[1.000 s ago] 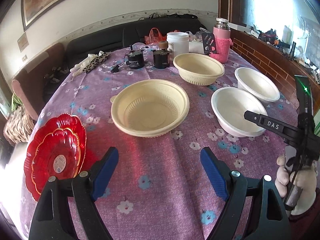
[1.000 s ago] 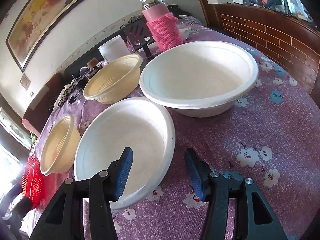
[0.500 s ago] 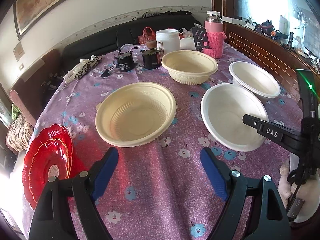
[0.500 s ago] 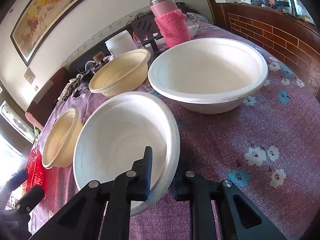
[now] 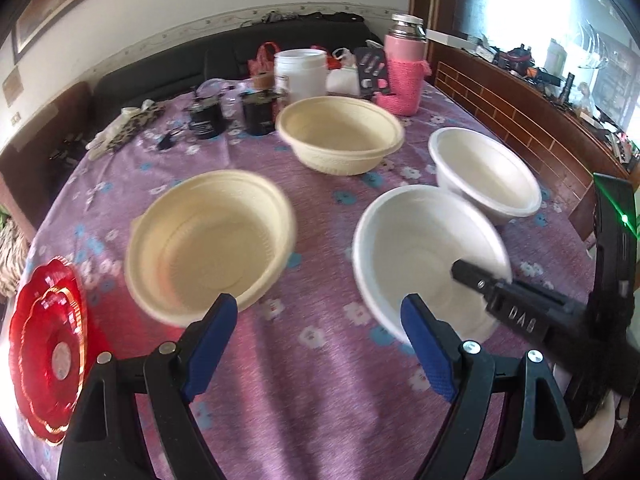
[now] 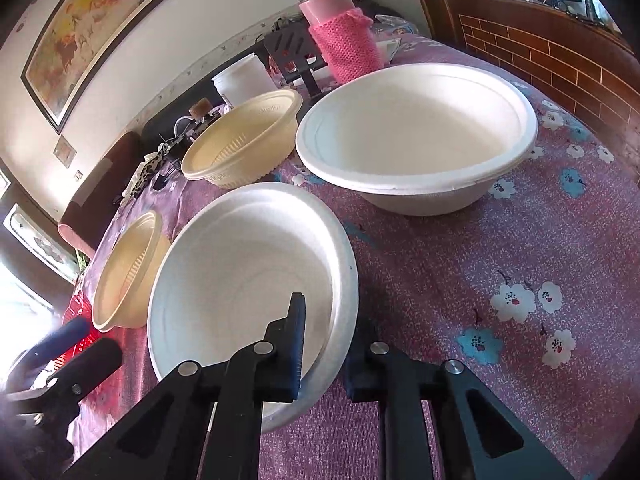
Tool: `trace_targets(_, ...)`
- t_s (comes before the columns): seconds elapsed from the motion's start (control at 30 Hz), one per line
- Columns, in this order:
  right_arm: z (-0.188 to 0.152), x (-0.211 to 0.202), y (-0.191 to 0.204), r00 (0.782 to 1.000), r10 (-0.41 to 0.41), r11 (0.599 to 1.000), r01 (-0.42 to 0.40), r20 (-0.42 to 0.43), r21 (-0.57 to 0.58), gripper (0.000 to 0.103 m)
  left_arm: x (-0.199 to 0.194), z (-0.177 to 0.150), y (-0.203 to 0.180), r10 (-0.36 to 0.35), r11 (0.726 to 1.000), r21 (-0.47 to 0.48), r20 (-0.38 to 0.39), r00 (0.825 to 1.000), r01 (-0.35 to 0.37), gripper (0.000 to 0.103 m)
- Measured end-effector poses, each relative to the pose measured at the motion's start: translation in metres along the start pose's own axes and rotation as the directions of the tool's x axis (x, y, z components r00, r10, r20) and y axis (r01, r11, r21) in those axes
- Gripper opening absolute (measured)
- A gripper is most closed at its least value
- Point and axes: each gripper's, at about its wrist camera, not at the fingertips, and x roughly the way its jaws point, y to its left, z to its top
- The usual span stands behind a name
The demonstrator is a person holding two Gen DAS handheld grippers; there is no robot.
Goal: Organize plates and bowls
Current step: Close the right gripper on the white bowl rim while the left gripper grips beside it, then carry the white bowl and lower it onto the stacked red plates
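Note:
My right gripper (image 6: 326, 344) is shut on the near rim of a white foam bowl (image 6: 240, 280), which tilts up off the purple cloth; it also shows in the left wrist view (image 5: 424, 256). A second white bowl (image 6: 416, 136) sits just beyond it (image 5: 484, 172). Two cream bowls stand on the table, one near the left gripper (image 5: 208, 236) and one farther back (image 5: 340, 136). Stacked red plates (image 5: 48, 344) lie at the left edge. My left gripper (image 5: 320, 344) is open and empty above the cloth.
A pink flask (image 5: 404, 72), a white tub (image 5: 300, 68), dark jars (image 5: 260, 116) and a black stand (image 6: 296, 52) crowd the far side of the table. A brick-patterned ledge (image 5: 520, 120) runs along the right.
My right gripper closed on the near white bowl's rim and tipped it up. The left gripper drew back and rose slightly, staying open.

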Motion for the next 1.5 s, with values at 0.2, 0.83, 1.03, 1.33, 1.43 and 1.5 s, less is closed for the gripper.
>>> trace_targets(0.2,0.001,0.001,-0.006,0.999,0.028,0.999,-0.027,-0.021,0.029,0.016,0.025,0.017,-0.011,-0.057,0.998,-0.015,-0.039,0.998,0.056,0.083)
trace_targets(0.83,0.001,0.0,-0.007,1.0,0.004,1.0,-0.004,-0.01,0.026,0.018,0.086,0.031,-0.031,-0.157,0.987,-0.051,-0.186,0.97,0.15,0.024)
trace_targets(1.03,0.001,0.0,-0.004,1.0,0.007,1.0,-0.007,0.006,0.007,0.016,0.071,0.027,-0.025,-0.166,0.985,-0.065,-0.152,0.974,0.158,0.023)
trace_targets(1.33,-0.005,-0.007,0.018,0.993,0.106,0.992,-0.102,0.047,-0.08,0.015,0.035,0.007,0.0,-0.142,0.985,-0.109,-0.09,0.986,0.132,0.023)
trace_targets(1.43,-0.009,-0.01,0.03,0.987,0.154,0.985,-0.15,0.041,-0.088,0.014,0.02,-0.001,0.013,-0.13,0.984,-0.129,-0.066,0.989,0.121,0.023)
trace_targets(1.5,-0.013,-0.012,0.039,0.983,0.183,0.98,-0.18,0.027,-0.084,0.014,0.008,-0.006,0.022,-0.116,0.984,-0.138,-0.043,0.992,0.109,0.023)
